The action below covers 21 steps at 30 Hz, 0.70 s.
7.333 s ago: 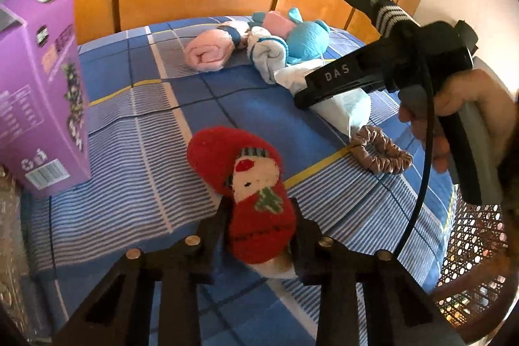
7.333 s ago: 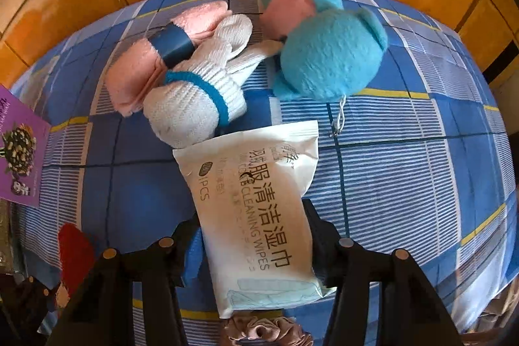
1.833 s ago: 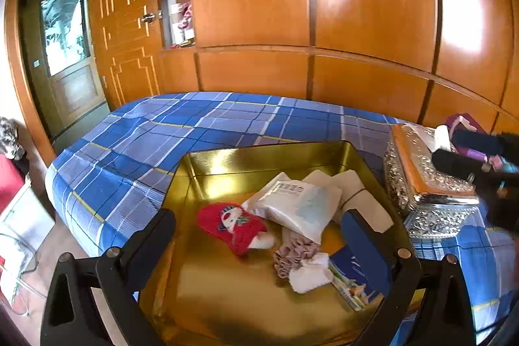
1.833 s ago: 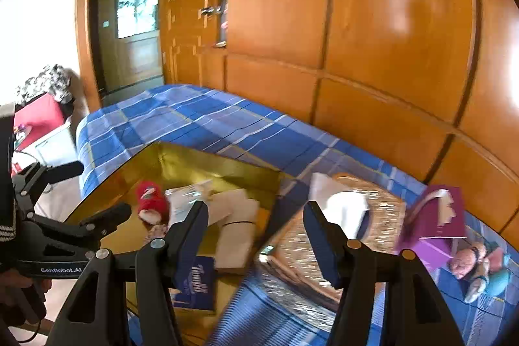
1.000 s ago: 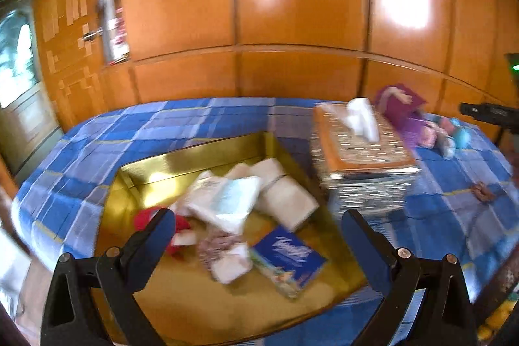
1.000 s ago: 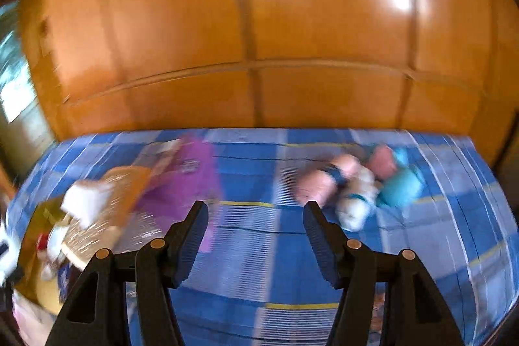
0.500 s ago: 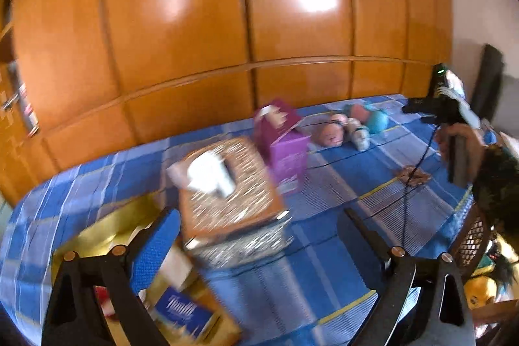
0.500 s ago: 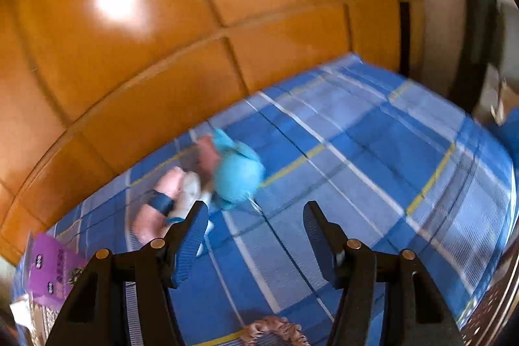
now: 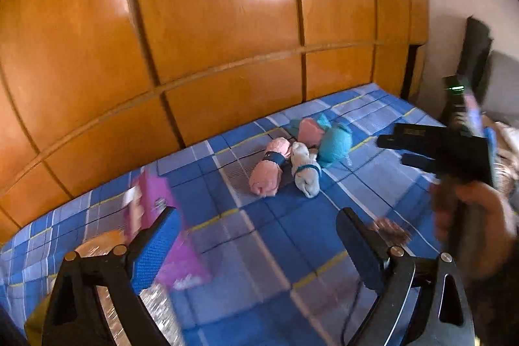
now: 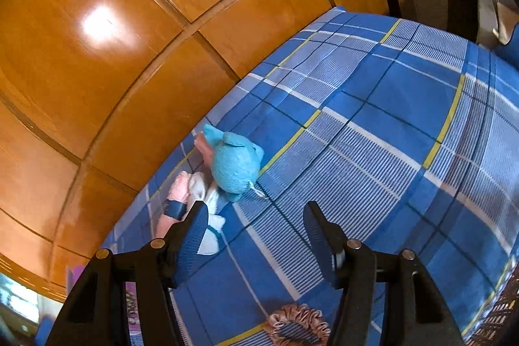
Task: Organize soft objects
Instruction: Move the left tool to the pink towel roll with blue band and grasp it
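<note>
Both grippers have their jaws spread with nothing in them: the left gripper (image 9: 256, 235), just closing a bit, and the right gripper (image 10: 256, 227). The purple box (image 9: 162, 216) is too blurry to read.

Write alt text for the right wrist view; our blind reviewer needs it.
The open, empty right gripper hovers over a blue plaid bedspread. Just beyond its fingertips a turquoise plush toy lies beside a white rolled sock and a pink rolled sock, with a pink scrunchie at the bottom edge. Glossy wooden panels rise behind.

wall panels (image 9: 227, 21): glossy wood | bedsheet (image 10: 389, 151): woven cloth | plush toy (image 10: 236, 166): fuzzy
</note>
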Motion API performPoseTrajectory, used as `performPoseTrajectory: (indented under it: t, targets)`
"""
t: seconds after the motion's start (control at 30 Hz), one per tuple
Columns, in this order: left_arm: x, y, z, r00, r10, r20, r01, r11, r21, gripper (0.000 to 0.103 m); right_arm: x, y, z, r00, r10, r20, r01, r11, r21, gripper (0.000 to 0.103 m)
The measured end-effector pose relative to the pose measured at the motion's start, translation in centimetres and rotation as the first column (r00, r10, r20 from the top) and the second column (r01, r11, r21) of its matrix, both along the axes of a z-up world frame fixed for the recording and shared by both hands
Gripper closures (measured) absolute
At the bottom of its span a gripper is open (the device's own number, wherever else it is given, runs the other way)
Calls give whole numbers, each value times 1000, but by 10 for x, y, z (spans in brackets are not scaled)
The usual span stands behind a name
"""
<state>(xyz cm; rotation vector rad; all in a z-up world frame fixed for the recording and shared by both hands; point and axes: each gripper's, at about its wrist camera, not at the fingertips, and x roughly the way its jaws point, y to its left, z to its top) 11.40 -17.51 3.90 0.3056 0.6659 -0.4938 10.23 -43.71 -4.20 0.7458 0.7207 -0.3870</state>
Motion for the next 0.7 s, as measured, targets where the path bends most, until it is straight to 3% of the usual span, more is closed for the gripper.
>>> performPoseTrajectory:
  t: [0.13, 0.27, 0.4, 0.5, 0.7]
  targets:
    - [46, -34, -31, 998, 44, -37, -42, 997, 61, 20, 2, 0, -2, 1000, 20, 11, -21, 999, 39, 41]
    - [94, -51, -62, 987, 126, -102, -119, 990, 73, 30, 4, 0, -4, 997, 57, 42, -60, 994, 92, 41]
    - [123, -66, -86, 981, 146, -130, -132, 985, 108, 30, 5, 0, -6, 995, 80, 56, -86, 989, 120, 41]
    - [149, -86, -103, 985, 122, -121, -101, 982, 162, 29, 7, 1, -8, 991, 107, 76, -118, 980, 163, 41]
    - [178, -113, -127, 984, 59, -166, -25, 979, 201, 26, 5, -4, -13, 991, 96, 98, -116, 968, 222, 41]
